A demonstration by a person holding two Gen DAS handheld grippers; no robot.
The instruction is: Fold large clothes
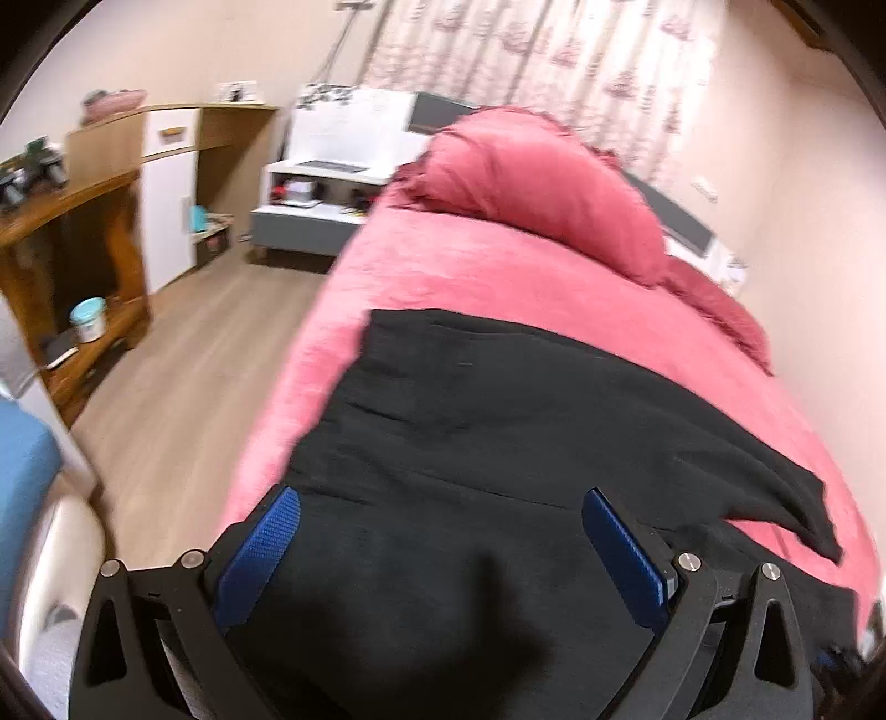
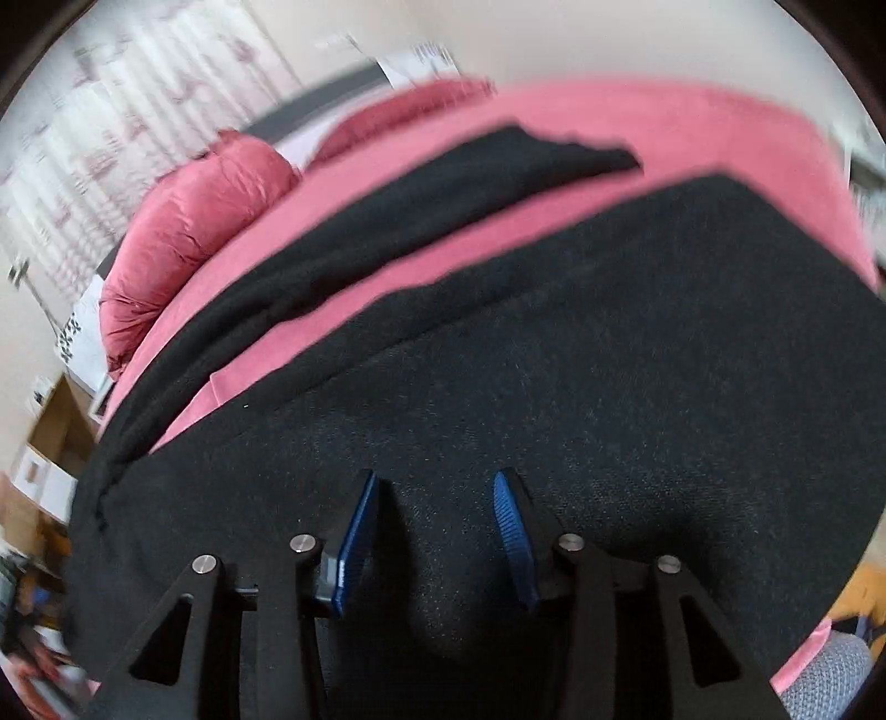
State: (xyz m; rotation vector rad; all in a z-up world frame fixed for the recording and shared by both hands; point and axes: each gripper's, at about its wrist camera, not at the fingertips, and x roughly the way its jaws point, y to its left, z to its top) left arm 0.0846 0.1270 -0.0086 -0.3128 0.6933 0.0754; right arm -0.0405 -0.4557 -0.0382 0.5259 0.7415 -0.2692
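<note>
A large black garment [image 1: 526,421] lies spread on the pink bedspread [image 1: 470,266]. In the left wrist view my left gripper [image 1: 440,501] hovers over its near part. The blue pads [image 1: 260,548] stand wide apart with only flat cloth showing below them. In the right wrist view the same black garment [image 2: 637,343] fills most of the picture, and a long sleeve [image 2: 443,194] stretches away from the body with a strip of pink bedspread [image 2: 692,127] between them. My right gripper [image 2: 434,482] is close above the cloth, its jaws partly apart with nothing pinched between them.
A pink pillow [image 1: 531,177] lies at the head of the bed, before a patterned curtain [image 1: 554,50]. Left of the bed are wood floor [image 1: 183,387], a white-and-grey nightstand [image 1: 315,205] and brown wooden shelves [image 1: 72,249] holding small items. A wall [image 1: 803,194] runs along the bed's right side.
</note>
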